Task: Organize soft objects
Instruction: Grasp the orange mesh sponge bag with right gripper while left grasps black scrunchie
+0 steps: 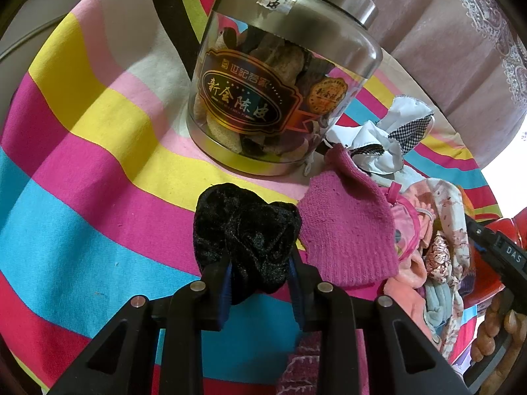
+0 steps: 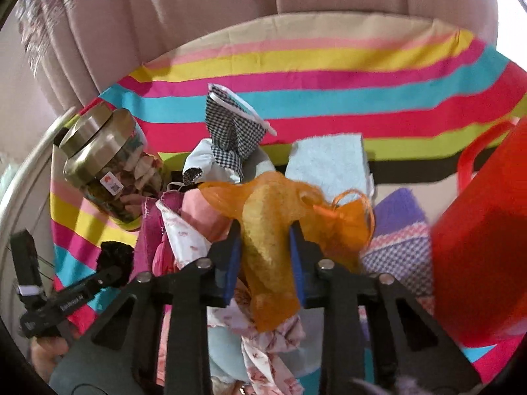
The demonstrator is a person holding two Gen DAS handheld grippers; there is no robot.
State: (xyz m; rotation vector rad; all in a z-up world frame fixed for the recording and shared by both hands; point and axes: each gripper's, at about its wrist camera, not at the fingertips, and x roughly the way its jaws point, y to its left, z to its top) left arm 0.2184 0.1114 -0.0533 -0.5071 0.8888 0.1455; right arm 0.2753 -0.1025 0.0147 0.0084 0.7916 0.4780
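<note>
The striped cloth (image 1: 82,151) covers the whole surface under me, its bands running across both views, with a pale curtain (image 2: 204,26) hanging behind it at the top of the right view. At the right edge of the right view stands my red basket (image 2: 477,263), its handle arching up beside it; I judge that to be where the soft things go, and it sits just to the right of my right tool, so the right hand is the nearer one. In the left view, upper centre, the clear jar (image 1: 283,89) with the metal lid stands upright on the cloth. The heap of soft things (image 1: 425,240) spills down the right of that view: a magenta knit piece (image 1: 349,230), a checked cloth (image 2: 234,135), a pale blue towel (image 2: 329,161).

My right tool (image 2: 265,253) is clamped on an orange mesh pouch (image 2: 273,227), which rises out of the fingers and drapes down below them, long axis running up and down the frame, over the heap. My left tool (image 1: 260,273) is clamped on a black velvet scrunchie (image 1: 243,233), bunched just ahead of its tips at lower centre, left of the magenta piece and well away from the basket.
</note>
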